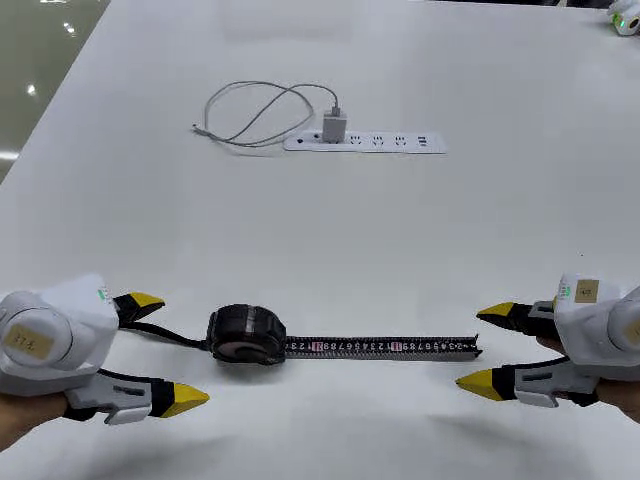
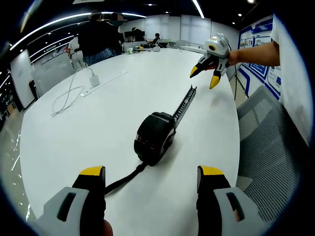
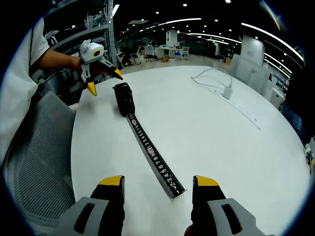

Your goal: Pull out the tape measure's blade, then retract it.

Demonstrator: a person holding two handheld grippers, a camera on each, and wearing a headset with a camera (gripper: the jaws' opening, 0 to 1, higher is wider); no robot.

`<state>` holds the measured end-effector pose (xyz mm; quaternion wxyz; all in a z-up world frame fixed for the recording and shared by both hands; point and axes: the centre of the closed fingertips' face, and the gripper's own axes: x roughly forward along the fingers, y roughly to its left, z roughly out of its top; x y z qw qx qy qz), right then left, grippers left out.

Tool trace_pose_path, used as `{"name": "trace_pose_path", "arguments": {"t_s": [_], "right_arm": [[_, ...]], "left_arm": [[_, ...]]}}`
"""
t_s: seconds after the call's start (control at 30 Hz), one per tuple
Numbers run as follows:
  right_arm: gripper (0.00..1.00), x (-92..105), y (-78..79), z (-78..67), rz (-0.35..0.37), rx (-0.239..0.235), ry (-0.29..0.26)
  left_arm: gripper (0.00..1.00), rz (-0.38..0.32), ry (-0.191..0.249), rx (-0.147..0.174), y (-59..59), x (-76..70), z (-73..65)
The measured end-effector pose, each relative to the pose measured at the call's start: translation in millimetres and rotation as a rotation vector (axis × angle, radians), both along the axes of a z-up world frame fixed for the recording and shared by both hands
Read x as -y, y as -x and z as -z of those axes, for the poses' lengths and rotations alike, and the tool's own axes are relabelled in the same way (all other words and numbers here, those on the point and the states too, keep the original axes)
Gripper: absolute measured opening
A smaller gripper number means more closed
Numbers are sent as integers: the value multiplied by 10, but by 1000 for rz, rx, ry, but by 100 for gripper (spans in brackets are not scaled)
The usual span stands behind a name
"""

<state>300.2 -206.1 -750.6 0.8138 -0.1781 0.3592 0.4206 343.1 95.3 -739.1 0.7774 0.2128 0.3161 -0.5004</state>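
Note:
A black tape measure [image 1: 246,334] lies on the white table, its blade [image 1: 385,348] pulled out to the right, its strap trailing left. The case [image 2: 155,137] sits ahead of my left gripper [image 2: 150,178], which is open and a little short of it. From the right gripper view the blade [image 3: 153,156] runs away toward the case [image 3: 123,98], and its hook end lies just ahead of my open right gripper [image 3: 158,181]. In the head view the left gripper [image 1: 170,350] and right gripper [image 1: 485,348] flank the tape, touching nothing.
A white power strip [image 1: 365,142] with a plugged charger [image 1: 334,127] and looped cable [image 1: 250,112] lies farther back on the table [image 1: 320,230]. A mesh chair [image 2: 268,142] stands at the near table edge. People stand in the background.

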Motion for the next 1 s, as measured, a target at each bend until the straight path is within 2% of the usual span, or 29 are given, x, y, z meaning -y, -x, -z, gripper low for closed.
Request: {"name": "trace_pose_path", "arguments": {"t_s": [0.4, 0.43, 0.5, 0.77, 1.0], "right_arm": [[60, -12, 116, -55, 46, 28, 1], [60, -11, 128, -64, 52, 27, -4], [61, -3, 141, -75, 56, 31, -2], [65, 6, 232, -113, 84, 36, -6], [75, 5, 322, -167, 115, 51, -18]], "left_arm": [[82, -34, 11, 7, 135, -133, -23], [82, -38, 18, 0, 156, -143, -27], [83, -50, 28, 10, 163, -156, -46], [87, -91, 85, 7, 228, -198, -109], [92, -132, 118, 8, 296, -259, -116]]}}
